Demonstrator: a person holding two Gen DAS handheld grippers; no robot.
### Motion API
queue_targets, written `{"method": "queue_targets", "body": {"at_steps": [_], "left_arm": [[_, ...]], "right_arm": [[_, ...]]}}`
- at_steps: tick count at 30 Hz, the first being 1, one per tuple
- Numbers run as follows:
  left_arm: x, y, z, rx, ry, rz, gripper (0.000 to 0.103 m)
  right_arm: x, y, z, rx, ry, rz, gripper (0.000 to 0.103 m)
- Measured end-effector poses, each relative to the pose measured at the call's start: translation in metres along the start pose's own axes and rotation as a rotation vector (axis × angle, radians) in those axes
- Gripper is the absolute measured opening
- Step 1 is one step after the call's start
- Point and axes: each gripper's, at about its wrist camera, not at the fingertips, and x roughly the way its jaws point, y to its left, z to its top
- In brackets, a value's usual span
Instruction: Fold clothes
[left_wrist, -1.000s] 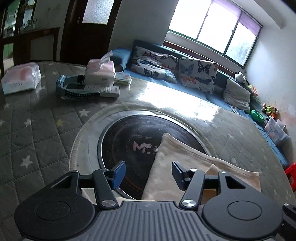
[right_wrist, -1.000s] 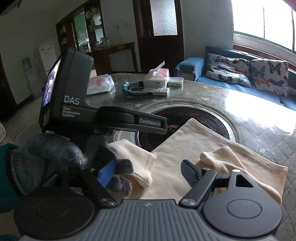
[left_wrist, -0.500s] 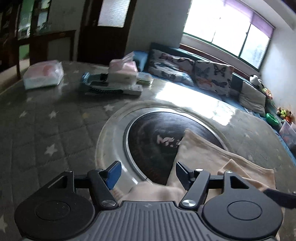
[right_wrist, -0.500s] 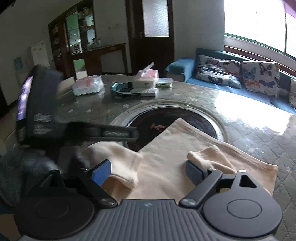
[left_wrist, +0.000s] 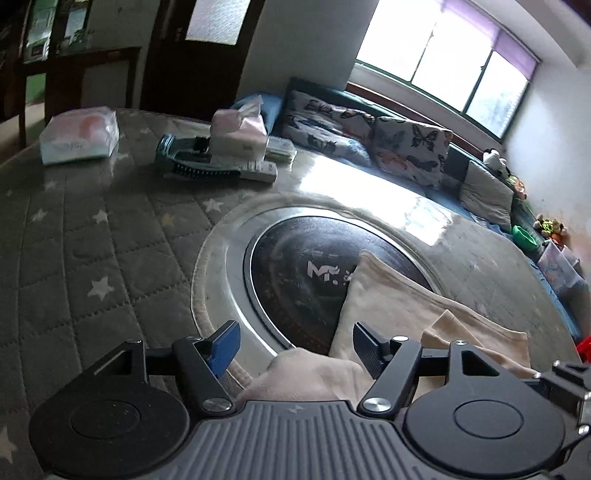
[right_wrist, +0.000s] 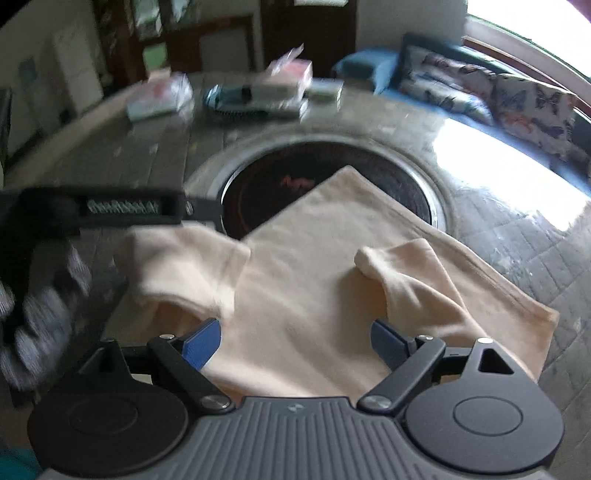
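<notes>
Daylight pours through the wide window at the upper right of my left camera's frame, over a sofa lined with butterfly-print cushions. Below it spreads the round table with its grey quilted cover dotted with stars, and a dark glass cooktop ringed in steel sits in the middle of the frame.

Toward the upper left of that view a wrapped tissue pack lies near the table's far edge, and just right of it a pink tissue box stands on a white remote beside a teal brush.

The cream T-shirt lies flat across the centre of my right camera's frame, its far corner reaching over the cooktop and its body running down to the bottom of the picture. One sleeve is folded inward on the right part of the shirt; the other sleeve spreads out at the left.

My left gripper has just been widening its jaws; they stand apart with a bunched cream sleeve between them, and neither pad presses on it. My right gripper has also just been widening its jaws, and it hangs spread above the shirt's body, with cloth under the gap but nothing pinched.

At the left of the right camera's frame the body of my left gripper crosses as a dark bar, and my gloved hand under it is blurred.
</notes>
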Motion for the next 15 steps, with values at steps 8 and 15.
{"method": "queue_targets", "body": {"at_steps": [8, 15], "left_arm": [[-0.001, 0.001, 0.005, 0.056, -0.007, -0.089, 0.071], [0.007, 0.017, 0.002, -0.114, -0.004, -0.051, 0.071]], "right_arm": [[0.023, 0.015, 0.019, -0.158, 0.241, 0.013, 0.095], [0.046, 0.026, 0.022, -0.186, 0.314, 0.003, 0.101]]}}
